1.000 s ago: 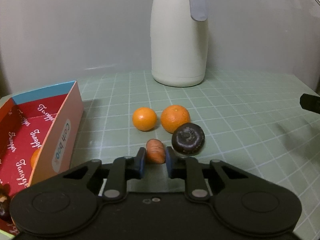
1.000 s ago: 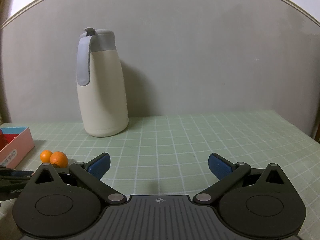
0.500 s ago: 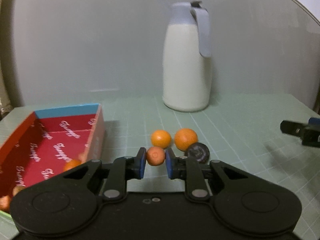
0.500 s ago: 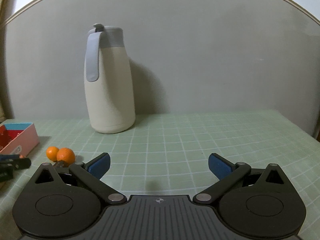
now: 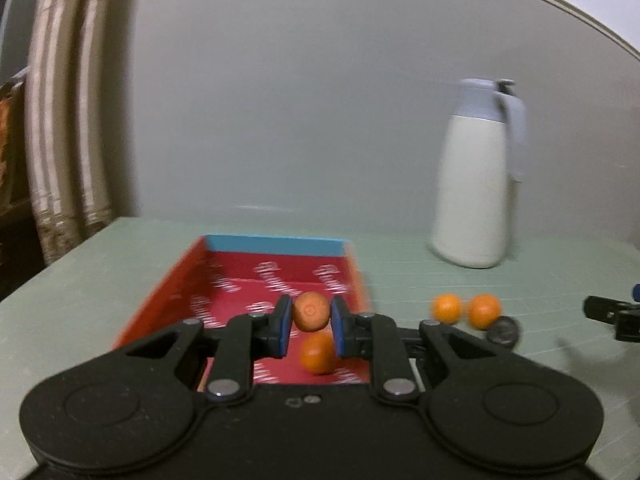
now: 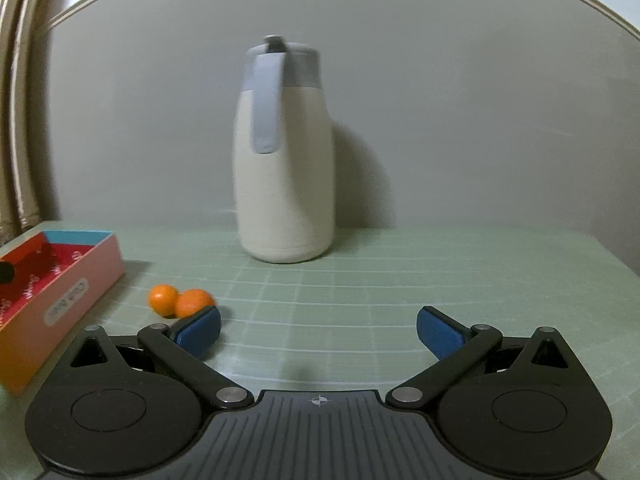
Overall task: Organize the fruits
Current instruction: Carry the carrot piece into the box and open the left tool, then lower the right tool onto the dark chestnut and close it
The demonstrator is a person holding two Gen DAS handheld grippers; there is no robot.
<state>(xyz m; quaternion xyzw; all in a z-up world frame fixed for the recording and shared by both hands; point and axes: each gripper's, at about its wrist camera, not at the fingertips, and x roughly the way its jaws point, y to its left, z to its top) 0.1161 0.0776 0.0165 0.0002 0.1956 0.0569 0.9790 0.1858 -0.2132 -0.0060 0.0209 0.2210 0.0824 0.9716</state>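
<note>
Left wrist view. Left gripper [image 5: 311, 322]: jaws nearly closed, blue pads pinching a small orange fruit [image 5: 311, 312] from both sides, held above the open box [image 5: 276, 245]. Box: red printed interior, blue far wall, lying on the green gridded tabletop [image 5: 120, 256] toward its left edge. One orange fruit in the box [image 5: 317, 353], directly below the held one. Two oranges [image 5: 447, 308] side by side on the tabletop to the right of the box, a dark round fruit [image 5: 503, 330] just in front of them. Cream jug [image 5: 476, 184] with grey handle stood upright near the tabletop's far edge. View blurred.

Right wrist view. Right gripper [image 6: 318, 330]: jaws spread wide, holding nothing, touching nothing, above bare tabletop. The two oranges lay just beyond its left fingertip [image 6: 198, 326], beside the box's right wall. Jug straight ahead at the far edge.
</note>
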